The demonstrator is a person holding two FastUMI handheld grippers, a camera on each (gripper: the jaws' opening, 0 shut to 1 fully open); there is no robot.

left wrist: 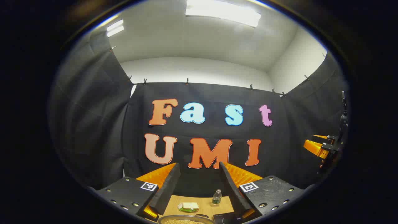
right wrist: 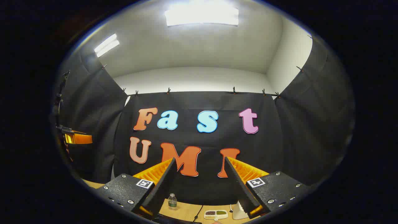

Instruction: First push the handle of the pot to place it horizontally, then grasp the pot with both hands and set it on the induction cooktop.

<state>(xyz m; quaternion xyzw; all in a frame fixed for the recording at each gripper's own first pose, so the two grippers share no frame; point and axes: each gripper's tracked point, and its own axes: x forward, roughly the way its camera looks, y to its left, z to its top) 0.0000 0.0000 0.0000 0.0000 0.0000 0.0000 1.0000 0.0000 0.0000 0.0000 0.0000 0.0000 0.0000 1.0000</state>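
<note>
step: pre-push, pot (left wrist: 185, 220) at counter (left wrist: 202, 203) near edge | left gripper (left wrist: 199, 169), right gripper (right wrist: 199, 163) spread, raised | next: lower, push handle

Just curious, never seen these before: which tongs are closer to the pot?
Left, probably: the pot sits just below the left tongs; the right tongs hang farther to the side.

1 pot (left wrist: 185, 220), 1 cooktop (left wrist: 226, 218), 1 bottle (left wrist: 216, 197), 2 claws (left wrist: 199, 168) (right wrist: 200, 163).

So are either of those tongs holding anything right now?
No. The left tongs and the right tongs are both open with nothing between their fingers, raised above the table where the pot sits.
</note>
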